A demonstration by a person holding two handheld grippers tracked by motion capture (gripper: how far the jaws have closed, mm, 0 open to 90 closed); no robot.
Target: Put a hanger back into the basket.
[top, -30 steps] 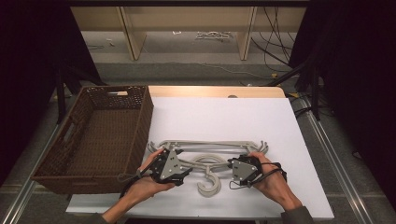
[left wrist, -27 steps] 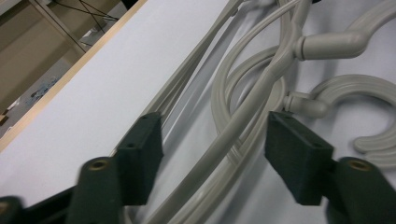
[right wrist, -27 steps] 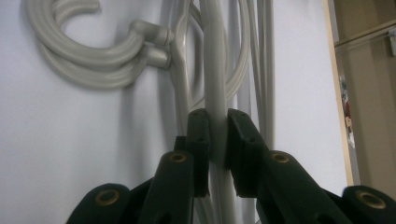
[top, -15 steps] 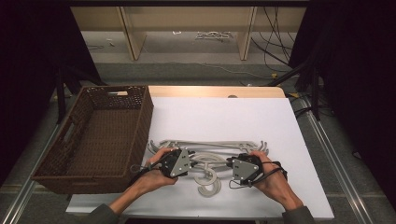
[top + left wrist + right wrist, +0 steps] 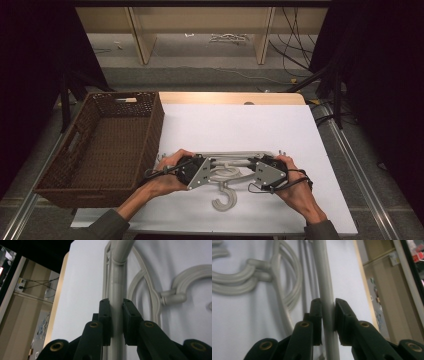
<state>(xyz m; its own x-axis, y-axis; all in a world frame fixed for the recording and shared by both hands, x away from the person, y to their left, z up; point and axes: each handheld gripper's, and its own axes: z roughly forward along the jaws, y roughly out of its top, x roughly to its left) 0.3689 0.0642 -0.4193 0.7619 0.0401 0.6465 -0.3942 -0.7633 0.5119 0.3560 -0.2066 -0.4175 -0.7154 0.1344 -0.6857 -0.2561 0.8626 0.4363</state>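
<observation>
Both claws, left claw [image 5: 207, 167] and right claw [image 5: 252, 167], are clamped on the grey hangers' [image 5: 227, 175] bar, which has been drawn toward six o'clock on the worktop [image 5: 240, 125]; a lift is judged imminent, the wicker basket [image 5: 107, 140] lying at nine o'clock.

No legible text or labels

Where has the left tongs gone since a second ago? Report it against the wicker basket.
Yes: the left tongs moved rightward, away from the brown wicker basket.
</observation>
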